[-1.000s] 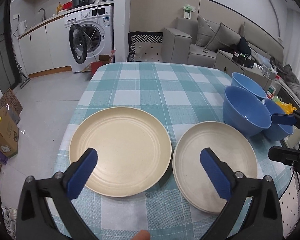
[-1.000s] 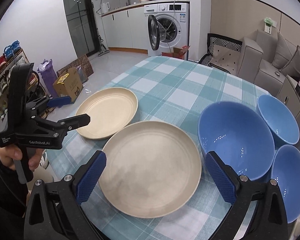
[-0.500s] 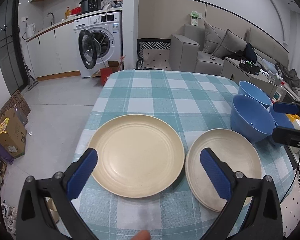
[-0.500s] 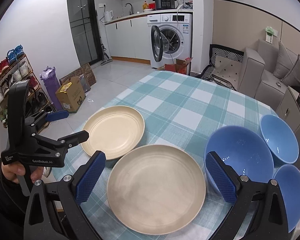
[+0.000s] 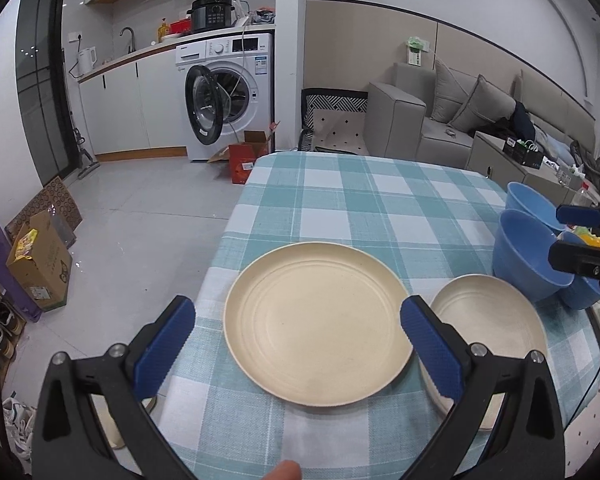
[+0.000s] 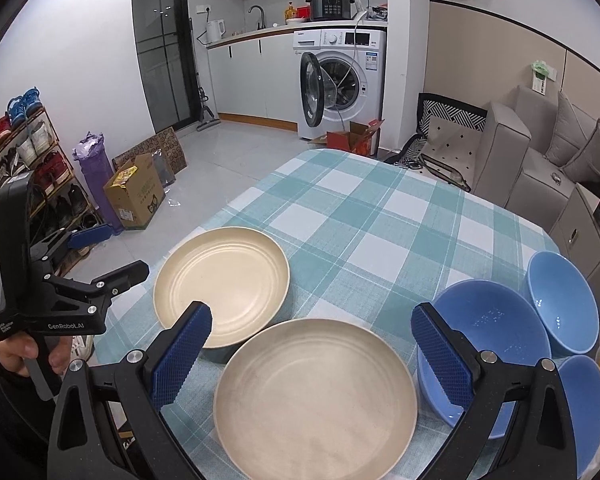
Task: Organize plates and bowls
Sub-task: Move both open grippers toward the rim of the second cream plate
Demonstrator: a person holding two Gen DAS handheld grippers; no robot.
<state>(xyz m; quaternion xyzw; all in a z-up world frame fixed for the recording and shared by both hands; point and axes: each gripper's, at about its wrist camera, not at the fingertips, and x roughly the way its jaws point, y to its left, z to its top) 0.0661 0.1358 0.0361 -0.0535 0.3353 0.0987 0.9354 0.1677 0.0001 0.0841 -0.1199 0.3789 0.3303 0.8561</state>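
"GenRobot.AI" in white letters on the black body of the left gripper (image 6: 108,254), seen in the right wrist view. Smaller white print beside that wording, toward the handle end, too small to read. Labels on the washing machine (image 6: 340,84) and the cardboard box (image 6: 134,196) are illegible.

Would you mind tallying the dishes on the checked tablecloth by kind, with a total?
Cream plates: 2, one on the left and one nearer the right gripper.
Blue bowls: 3, a large one, one behind it and one at the table's right edge.
Total: 5 dishes.
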